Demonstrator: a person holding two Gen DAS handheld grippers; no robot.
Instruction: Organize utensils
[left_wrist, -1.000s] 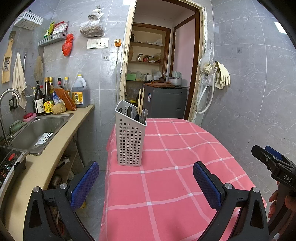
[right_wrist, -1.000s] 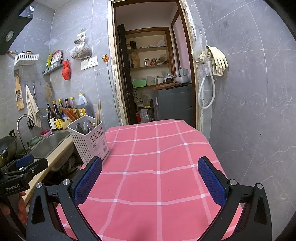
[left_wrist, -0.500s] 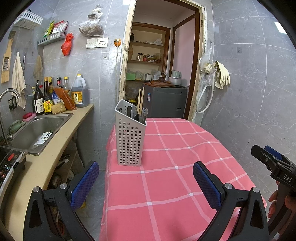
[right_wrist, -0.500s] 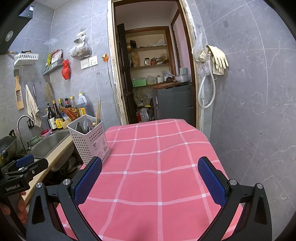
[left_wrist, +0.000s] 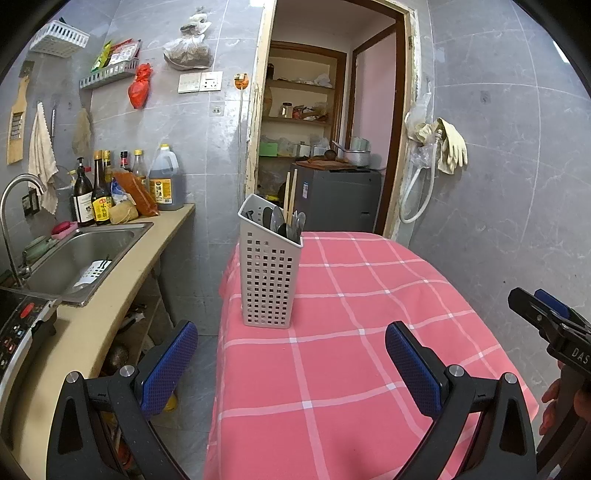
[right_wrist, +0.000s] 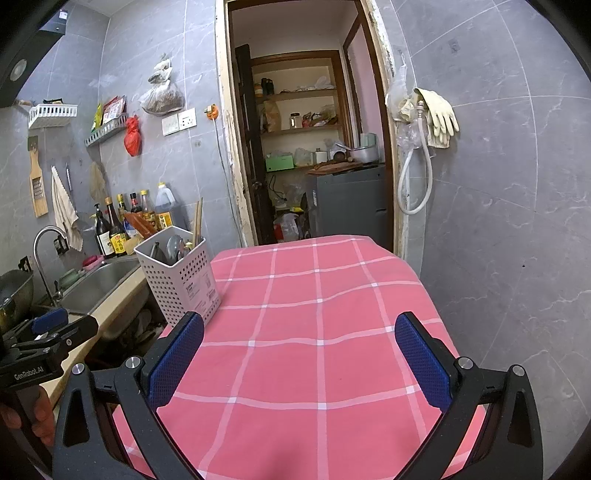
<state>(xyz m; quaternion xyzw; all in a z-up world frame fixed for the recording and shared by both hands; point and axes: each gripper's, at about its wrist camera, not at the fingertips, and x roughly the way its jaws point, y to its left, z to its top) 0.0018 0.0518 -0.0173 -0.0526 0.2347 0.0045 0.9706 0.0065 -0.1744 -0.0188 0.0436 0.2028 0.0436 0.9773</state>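
Nothing has really moved since the earlier frames: both views match almost exactly, holder and grippers in the same spots. White perforated utensil holder (left_wrist: 269, 273) stands upright near the left edge of the table with the pink checked cloth (left_wrist: 351, 354), on the side next to the counter and steel sink (left_wrist: 79, 258). Inside it: a pair of wooden chopsticks (left_wrist: 289, 197) sticking up well above the rim, plus several metal spoons (left_wrist: 275, 221) and other dark-handled pieces leaning together; exact count not readable. From the right wrist view the holder (right_wrist: 181, 277) shows a label on its side wall, same contents poking out. Left gripper (left_wrist: 291, 363) is held level above the near part of the cloth, jaws spread wide, blue pads bare, nothing between them. Right gripper (right_wrist: 299, 358) is the same: wide apart, empty, hovering over the cloth well to the right of the holder. Each gripper shows at the edge of the other's view, with fingers of a hand (right_wrist: 38, 417) wrapped on its handle.
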